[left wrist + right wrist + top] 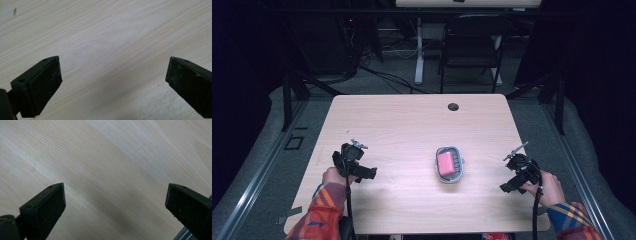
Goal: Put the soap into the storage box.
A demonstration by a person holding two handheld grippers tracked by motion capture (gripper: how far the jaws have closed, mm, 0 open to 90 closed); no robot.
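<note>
No text, label or number can be read anywhere (all views alike).

Left claw point(113, 75) and right claw point(115, 200) both wide apart, low, hand-held.

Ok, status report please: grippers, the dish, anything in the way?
Left gripper open, right gripper open, both empty. Pink soap lies in grey dish, mid-table. Nothing in the way.

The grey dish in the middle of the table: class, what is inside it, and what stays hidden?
Inside the grey dish lies a pink block, perhaps soap or a sponge. Beside it, ridges of the dish's floor show. The floor under the block is covered, so it cannot be seen.
</note>
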